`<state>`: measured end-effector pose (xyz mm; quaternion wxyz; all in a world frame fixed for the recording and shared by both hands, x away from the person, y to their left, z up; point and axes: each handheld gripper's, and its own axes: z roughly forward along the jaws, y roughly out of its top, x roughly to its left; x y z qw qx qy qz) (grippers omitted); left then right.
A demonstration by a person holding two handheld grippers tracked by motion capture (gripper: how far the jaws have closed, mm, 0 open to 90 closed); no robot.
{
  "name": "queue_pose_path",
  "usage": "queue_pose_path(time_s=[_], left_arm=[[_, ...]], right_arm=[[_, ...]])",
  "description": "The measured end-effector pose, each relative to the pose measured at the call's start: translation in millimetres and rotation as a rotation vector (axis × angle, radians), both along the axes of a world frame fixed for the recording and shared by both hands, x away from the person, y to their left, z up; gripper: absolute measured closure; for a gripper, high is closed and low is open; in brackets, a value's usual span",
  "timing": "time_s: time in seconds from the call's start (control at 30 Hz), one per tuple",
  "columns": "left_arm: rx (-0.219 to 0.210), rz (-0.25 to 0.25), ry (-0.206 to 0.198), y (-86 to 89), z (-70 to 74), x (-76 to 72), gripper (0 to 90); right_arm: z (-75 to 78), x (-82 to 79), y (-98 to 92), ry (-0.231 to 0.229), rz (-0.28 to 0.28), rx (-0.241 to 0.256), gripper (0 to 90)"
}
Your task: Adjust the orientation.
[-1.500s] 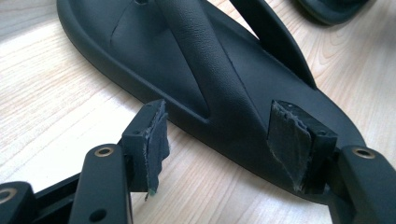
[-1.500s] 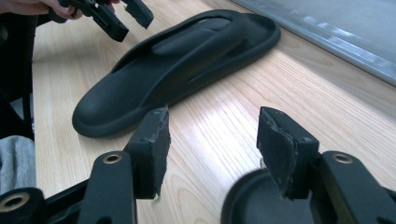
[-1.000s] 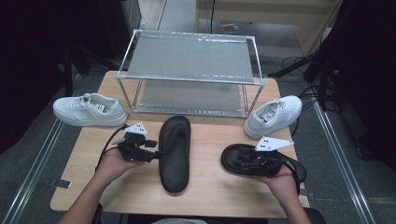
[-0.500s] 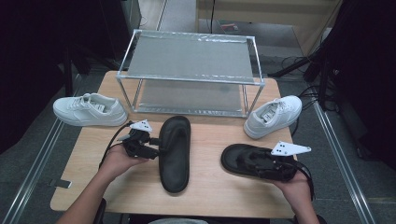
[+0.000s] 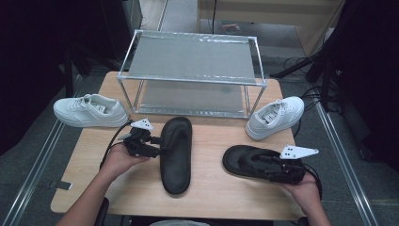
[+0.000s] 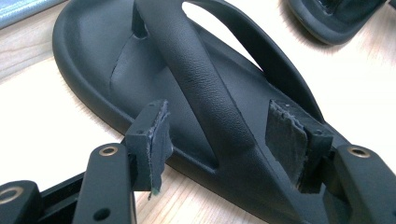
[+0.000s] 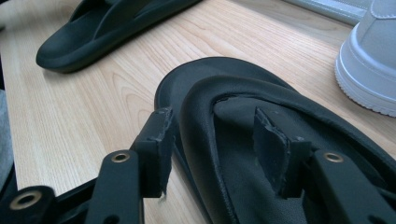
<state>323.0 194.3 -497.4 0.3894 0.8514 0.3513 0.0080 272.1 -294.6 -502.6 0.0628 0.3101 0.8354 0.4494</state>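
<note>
Two black sandals lie on the wooden table (image 5: pixel 211 188). One sandal (image 5: pixel 176 150) lies lengthwise in the middle, and my left gripper (image 5: pixel 156 144) is at its left edge. In the left gripper view the gripper (image 6: pixel 219 140) is open, its pads either side of this sandal's (image 6: pixel 116 79) thick strap without pressing on it. The other sandal (image 5: pixel 249 160) lies crosswise at the right, where my right gripper (image 5: pixel 272 168) reaches in from its right end. It is open too (image 7: pixel 215 149), one pad outside the sandal's (image 7: pixel 243 196) raised strap edge and one inside.
A two-level metal rack (image 5: pixel 193 70) stands at the back of the table. A white sneaker (image 5: pixel 91 110) lies at the left edge and another white sneaker (image 5: pixel 275 115) right of the rack, close to the crosswise sandal. Bare wood shows between the sandals.
My right gripper has slid to the right along the crosswise sandal. The left gripper has edged slightly closer to the middle sandal. Neither sandal has moved.
</note>
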Motion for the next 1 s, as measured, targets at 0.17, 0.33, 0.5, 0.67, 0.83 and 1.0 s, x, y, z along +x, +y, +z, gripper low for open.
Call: queue_pose_path(time_s=[0.17, 0.33, 0.5, 0.67, 0.83, 1.0], left_arm=[[0.005, 0.003, 0.001, 0.9, -0.2, 0.5, 40.3], [0.009, 0.002, 0.006, 0.6, -1.1, 1.0, 40.3], [0.009, 0.005, 0.005, 0.8, -1.2, 1.0, 40.3], [0.021, 0.005, 0.017, -0.1, -2.4, 1.1, 40.4], [0.017, 0.008, 0.005, 1.0, -0.6, 0.3, 40.3], [0.018, 0.011, 0.009, 2.5, -0.9, 1.4, 40.5]], right_arm=[[-5.7, 4.1, 7.1, 0.023, 0.029, -0.040, 52.9], [-13.4, 13.5, 16.5, 0.078, 0.069, -0.086, 62.0], [-13.7, 20.6, 22.7, 0.111, 0.110, -0.086, 74.7], [-12.0, 22.3, 26.3, 0.134, 0.098, -0.090, 76.5], [-8.6, 24.5, 33.9, 0.152, 0.085, -0.095, 77.4], [-0.4, 24.5, 42.7, 0.144, 0.071, -0.075, 77.5]])
